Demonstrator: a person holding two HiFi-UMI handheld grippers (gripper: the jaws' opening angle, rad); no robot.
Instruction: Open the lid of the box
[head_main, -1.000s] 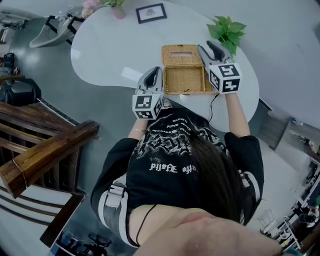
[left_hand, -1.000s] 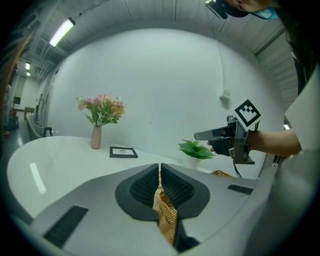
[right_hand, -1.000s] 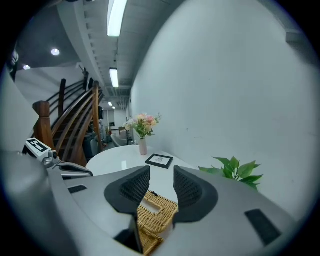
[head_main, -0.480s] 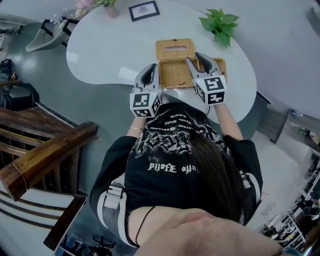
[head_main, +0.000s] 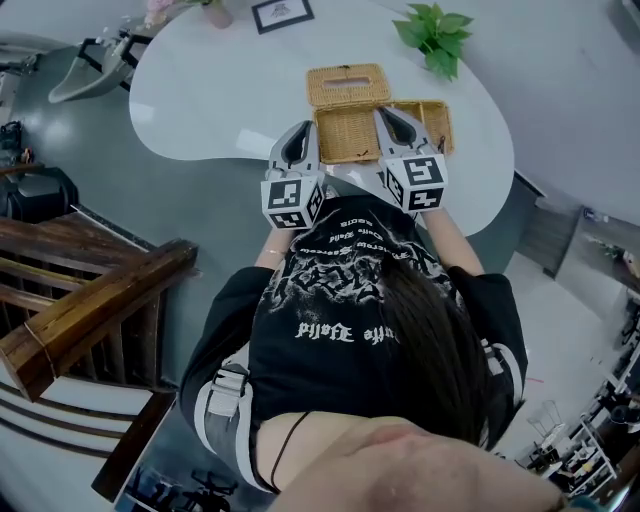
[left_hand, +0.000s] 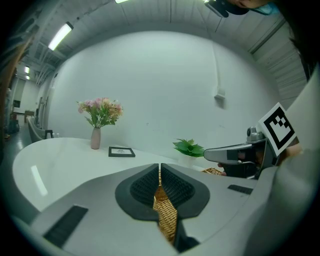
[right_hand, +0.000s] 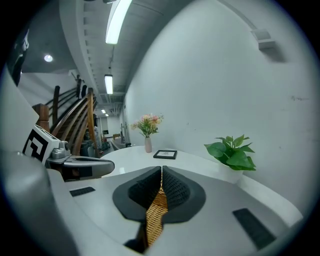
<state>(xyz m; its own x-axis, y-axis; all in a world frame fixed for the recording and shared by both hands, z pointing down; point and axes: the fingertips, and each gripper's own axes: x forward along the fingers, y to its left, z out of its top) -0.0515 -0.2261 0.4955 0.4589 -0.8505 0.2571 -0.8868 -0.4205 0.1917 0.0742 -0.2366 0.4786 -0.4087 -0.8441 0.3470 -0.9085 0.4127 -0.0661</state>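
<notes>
A woven wicker box (head_main: 350, 135) stands on the white table (head_main: 220, 90), with its slotted lid (head_main: 347, 86) flipped back behind it. My left gripper (head_main: 303, 133) is shut at the box's left edge; its pads meet (left_hand: 160, 167) and wicker shows through the slit below. My right gripper (head_main: 386, 116) lies over the open box, right of centre. Its jaws have just been closing and now stand shut (right_hand: 161, 172). Wicker shows in the gap under the pads, with nothing seen clamped between them.
At the table's far right stands a green potted plant (head_main: 435, 30). A framed picture (head_main: 280, 12) and a vase of flowers (left_hand: 96, 137) are at the back. The table's near edge runs just under both grippers. Wooden stair rails (head_main: 90, 300) are at the left.
My right gripper has moved left and nearer across the box, and its jaws went from wide open to shut. The left gripper has stayed at the box's left edge.
</notes>
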